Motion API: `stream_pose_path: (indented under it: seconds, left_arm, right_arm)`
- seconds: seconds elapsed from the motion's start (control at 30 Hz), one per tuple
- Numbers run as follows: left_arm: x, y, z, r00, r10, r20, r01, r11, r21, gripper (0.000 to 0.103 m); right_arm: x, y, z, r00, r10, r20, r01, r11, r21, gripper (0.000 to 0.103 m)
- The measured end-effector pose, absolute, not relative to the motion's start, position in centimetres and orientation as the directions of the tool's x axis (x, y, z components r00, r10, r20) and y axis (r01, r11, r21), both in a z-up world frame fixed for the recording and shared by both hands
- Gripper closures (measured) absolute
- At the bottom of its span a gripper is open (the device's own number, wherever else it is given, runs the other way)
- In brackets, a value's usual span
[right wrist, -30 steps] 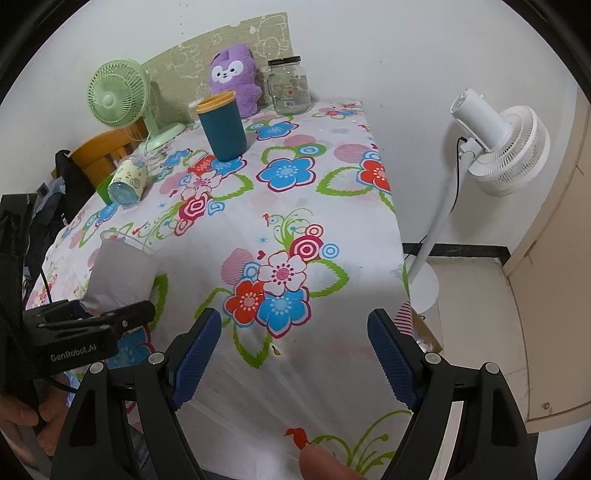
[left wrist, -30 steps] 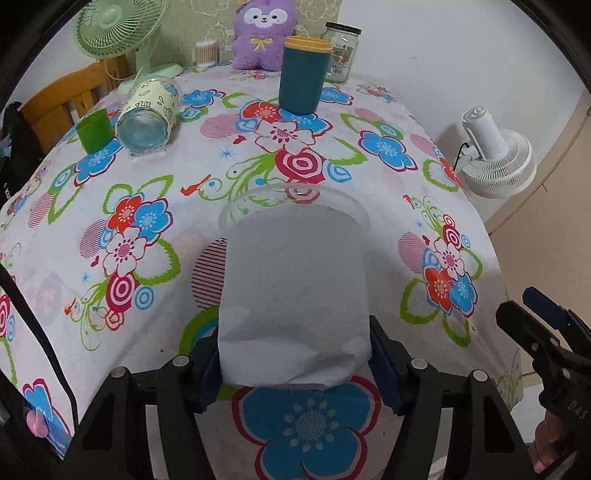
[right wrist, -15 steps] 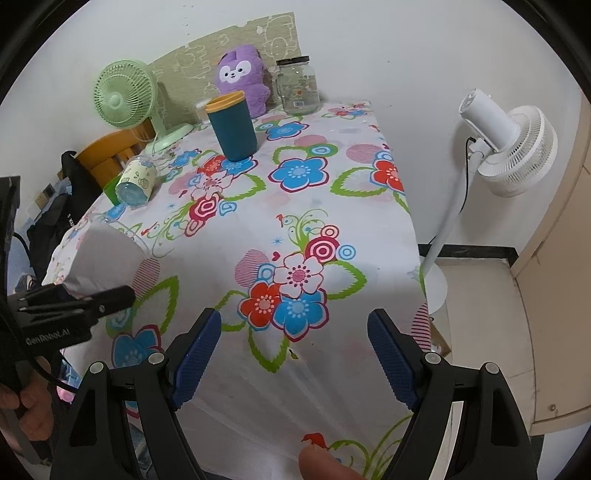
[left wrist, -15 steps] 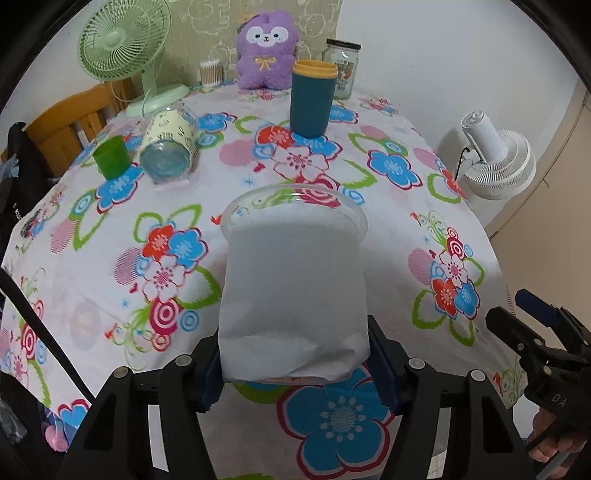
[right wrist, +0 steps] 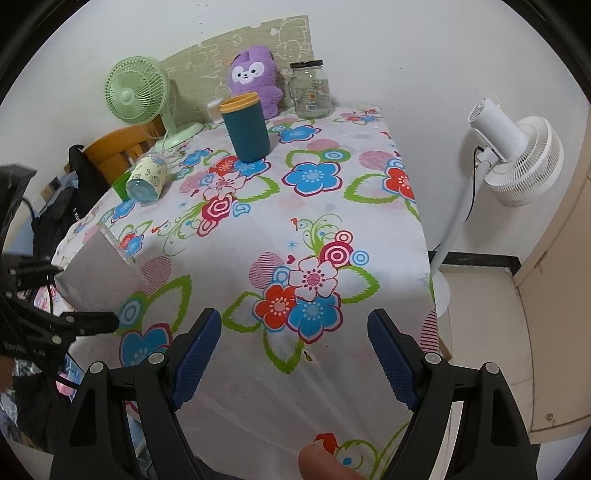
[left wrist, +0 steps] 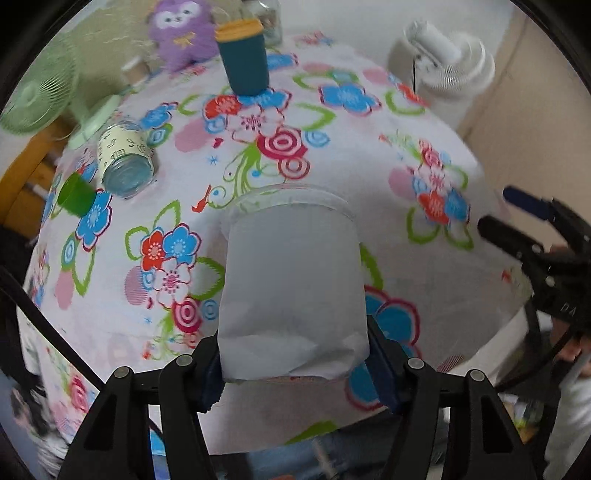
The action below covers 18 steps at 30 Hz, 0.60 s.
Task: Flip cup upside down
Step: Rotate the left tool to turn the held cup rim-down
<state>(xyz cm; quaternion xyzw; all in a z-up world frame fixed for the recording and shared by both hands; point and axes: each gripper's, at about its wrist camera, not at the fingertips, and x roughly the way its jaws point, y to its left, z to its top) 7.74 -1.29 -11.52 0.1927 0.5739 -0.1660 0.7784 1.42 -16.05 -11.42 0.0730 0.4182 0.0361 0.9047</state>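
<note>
Left tongs (left wrist: 293, 363) clamp the blurred cup (left wrist: 291, 291), base hidden; right tongs (right wrist: 295, 354) apart.

I am seeing the far plush toy (left wrist: 181, 35) and green fan (left wrist: 37, 99) smearing into blur, the cup (left wrist: 293, 288) hiding my left gripper's fingertips, and the glass jar (left wrist: 267, 16) running off the top edge.

Since a second ago the left gripper (left wrist: 293, 363) rolls clockwise with the cup (left wrist: 291, 284), so the table (left wrist: 332, 155) now leans across its frame, the teal tumbler (left wrist: 243, 59) nearer top centre. In the right view, the cup (right wrist: 98, 273) climbs from lower left toward the middle left, above the table edge.
</note>
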Motion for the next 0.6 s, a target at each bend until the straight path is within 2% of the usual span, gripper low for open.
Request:
stream_pose_path:
  seconds: [0.27, 0.4, 0.6]
  left_arm:
    - [10.6, -1.1, -13.3, -0.016, 0.036, -0.999, 0.554, 0.832, 0.021, 0.037]
    - [11.6, -1.2, -13.7, -0.163, 0.059, -0.985, 0.558, 0.829, -0.043, 0.037]
    - [12.3, -1.8, -13.2, -0.295, 0.123, -0.947, 0.567, 0.821, -0.07, 0.036]
  right_arm:
    - [1.4, -15.6, -11.6, 0.641, 0.134, -0.756, -0.014, 0.987, 0.163, 0.02]
    - [1.4, -15.5, -11.7, 0.636, 0.138, -0.759, -0.021, 0.987, 0.162, 0.02]
    - [1.5, -14.9, -12.0, 0.63, 0.151, -0.762, -0.042, 0.986, 0.16, 0.02]
